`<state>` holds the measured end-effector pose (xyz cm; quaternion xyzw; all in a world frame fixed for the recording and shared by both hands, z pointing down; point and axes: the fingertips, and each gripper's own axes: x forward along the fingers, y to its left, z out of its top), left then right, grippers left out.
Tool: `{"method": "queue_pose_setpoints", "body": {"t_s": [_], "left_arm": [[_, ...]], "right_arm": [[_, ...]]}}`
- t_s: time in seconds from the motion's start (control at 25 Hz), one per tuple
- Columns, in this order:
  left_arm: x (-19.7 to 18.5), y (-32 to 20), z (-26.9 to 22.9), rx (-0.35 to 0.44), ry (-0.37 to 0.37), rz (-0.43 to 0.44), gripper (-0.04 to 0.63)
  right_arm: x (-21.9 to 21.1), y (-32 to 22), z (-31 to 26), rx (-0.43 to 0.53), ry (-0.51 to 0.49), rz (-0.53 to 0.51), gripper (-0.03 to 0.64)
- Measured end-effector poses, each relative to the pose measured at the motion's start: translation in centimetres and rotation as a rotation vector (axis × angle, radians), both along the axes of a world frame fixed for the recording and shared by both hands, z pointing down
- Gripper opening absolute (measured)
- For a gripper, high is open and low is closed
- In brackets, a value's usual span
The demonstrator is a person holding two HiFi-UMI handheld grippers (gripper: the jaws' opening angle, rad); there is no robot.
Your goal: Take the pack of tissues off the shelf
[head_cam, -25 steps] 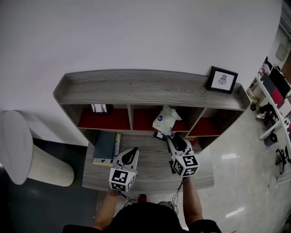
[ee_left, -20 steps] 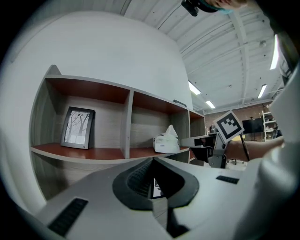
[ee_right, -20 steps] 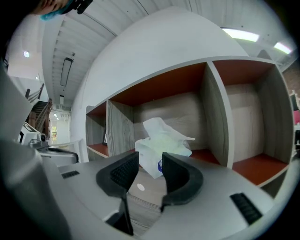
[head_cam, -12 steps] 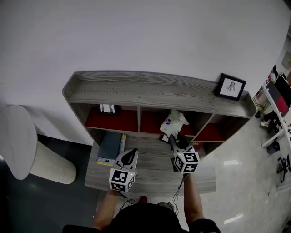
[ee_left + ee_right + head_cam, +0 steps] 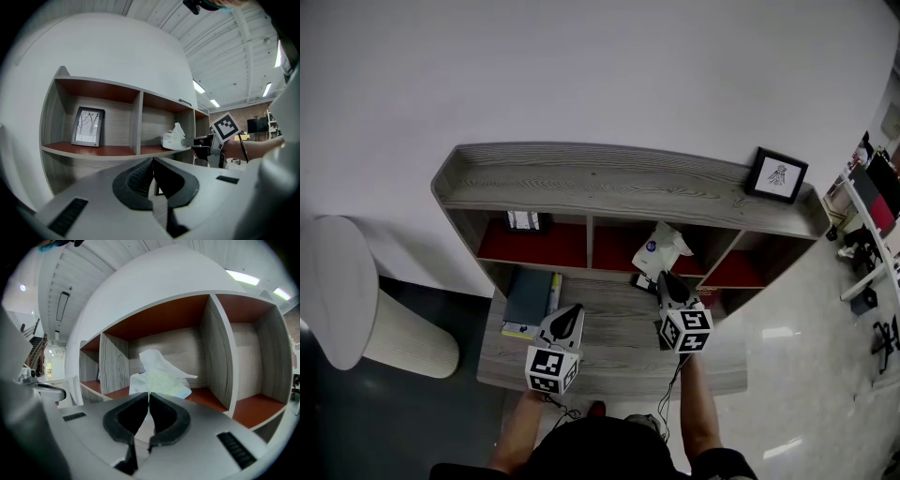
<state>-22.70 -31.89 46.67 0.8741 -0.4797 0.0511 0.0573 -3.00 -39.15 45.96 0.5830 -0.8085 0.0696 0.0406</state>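
Shelf (image 5: 628, 187), three compartments (image 5: 534, 246), one tissue pack (image 5: 661, 248), two picture frames (image 5: 779, 175) (image 5: 525, 221)

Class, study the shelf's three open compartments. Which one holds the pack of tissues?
The middle compartment: the white pack of tissues stands on its red floor. The left compartment holds a small framed picture instead.
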Motion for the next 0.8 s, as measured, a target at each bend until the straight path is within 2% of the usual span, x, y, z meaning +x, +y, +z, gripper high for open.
{"method": "queue_pose_setpoints", "body": {"t_s": [0.4, 0.8], "left_arm": [[0.6, 0.5, -0.1, 0.008, 0.009, 0.023, 0.008], [3.5, 1.0, -0.3, 0.013, 0.016, 0.096, 0.008]], "right_arm": [[0.2, 2.4, -2.4, 0.068, -0.009, 0.009, 0.029], [2.1, 7.7, -6.3, 0.162, -0.018, 0.047, 0.029]]}}
